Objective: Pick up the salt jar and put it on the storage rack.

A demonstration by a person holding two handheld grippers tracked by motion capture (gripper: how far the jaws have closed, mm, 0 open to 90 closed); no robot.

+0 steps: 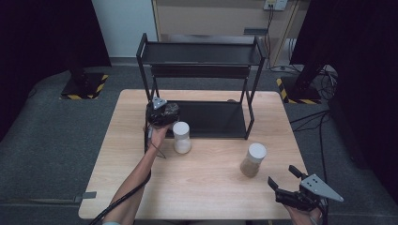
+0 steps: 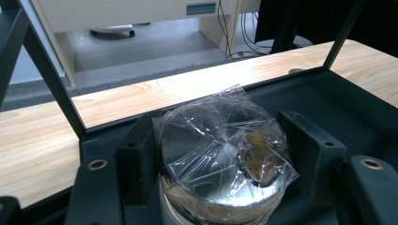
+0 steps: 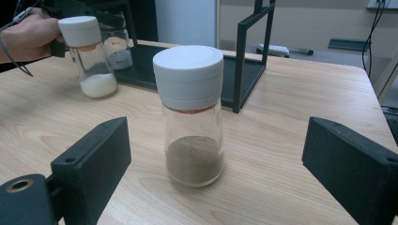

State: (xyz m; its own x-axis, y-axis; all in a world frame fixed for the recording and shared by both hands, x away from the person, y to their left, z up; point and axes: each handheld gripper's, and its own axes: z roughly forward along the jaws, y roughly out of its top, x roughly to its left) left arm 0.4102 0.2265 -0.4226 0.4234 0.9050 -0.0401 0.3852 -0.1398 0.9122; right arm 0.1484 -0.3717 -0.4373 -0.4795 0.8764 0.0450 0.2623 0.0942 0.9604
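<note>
At center left of the high view, the left gripper [image 1: 162, 114] pinches a shiny round jar [image 2: 220, 159] wrapped in crinkled clear film, over the black metal rack [image 1: 206, 119]. Lower right, the right gripper [image 1: 285, 180] has its jaws spread toward a white-capped glass shaker [image 1: 253, 160] of brown powder on the pale wood bench [image 1: 202, 187].

This looks like a lab or recording studio, not a home. A lone wooden desk [image 1: 197, 178] stands on grey carpet [image 1: 47, 140], staged with little more than a black rack [image 1: 202, 61] beyond the left tongs [image 1: 162, 112] and two jars: one [image 1: 181, 137] just beside those tongs, the other [image 1: 253, 159] ahead of the right tongs [image 1: 281, 177]. Dark curtains [image 1: 42, 33] hang at both sides. Stand bases edged in yellow-black hazard tape [image 1: 84, 86] sit on the floor past the desk's far corners, with loose cables [image 1: 314, 117] trailing to a wall socket [image 1: 275, 4]. A plain cabinet [image 1: 206, 18] lines the back wall.
</note>
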